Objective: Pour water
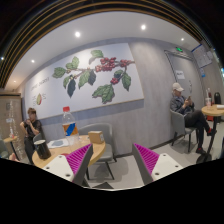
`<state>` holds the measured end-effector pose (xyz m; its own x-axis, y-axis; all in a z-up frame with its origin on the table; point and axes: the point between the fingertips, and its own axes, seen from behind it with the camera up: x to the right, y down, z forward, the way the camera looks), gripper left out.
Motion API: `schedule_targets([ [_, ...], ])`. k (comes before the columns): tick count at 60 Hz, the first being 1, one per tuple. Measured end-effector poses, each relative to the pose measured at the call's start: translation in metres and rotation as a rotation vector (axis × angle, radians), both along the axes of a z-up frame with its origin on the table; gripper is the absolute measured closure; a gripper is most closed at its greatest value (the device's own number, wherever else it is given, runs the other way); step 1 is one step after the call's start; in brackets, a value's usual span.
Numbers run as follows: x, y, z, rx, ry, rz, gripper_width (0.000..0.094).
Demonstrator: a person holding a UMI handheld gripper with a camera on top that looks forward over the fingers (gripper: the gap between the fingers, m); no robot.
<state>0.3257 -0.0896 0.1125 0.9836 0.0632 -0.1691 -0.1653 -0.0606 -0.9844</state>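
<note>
A plastic bottle [68,122] with a red cap, an orange and blue label stands upright on a round wooden table [80,155], beyond my left finger. A small cardboard cup [95,137] stands on the table to the right of the bottle. My gripper [113,165] is open and empty, its pink-padded fingers wide apart, with only floor between them. It is well short of the bottle and cup.
A dark cup [41,147] and a pink sheet [58,144] lie on the same table. A person [31,126] sits behind it at the left. Another person [185,110] sits at the right by a second table [214,111]. A grey chair [101,142] stands behind the wooden table.
</note>
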Motion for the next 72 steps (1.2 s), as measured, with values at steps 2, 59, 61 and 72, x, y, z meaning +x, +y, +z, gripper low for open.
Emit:
schedule_targets([
  [2,0.002,0.000,-0.001,-0.002,-0.004,-0.006,0.0093],
  [59,-0.181,0.133,0.028,0.039,-0.166,0.221,0.0101],
  [61,-0.187,0.140,0.030,0.042,-0.173,0.218,0.0096],
  [72,-0.203,0.182,0.022,0.026,-0.167,0.169,0.0141],
])
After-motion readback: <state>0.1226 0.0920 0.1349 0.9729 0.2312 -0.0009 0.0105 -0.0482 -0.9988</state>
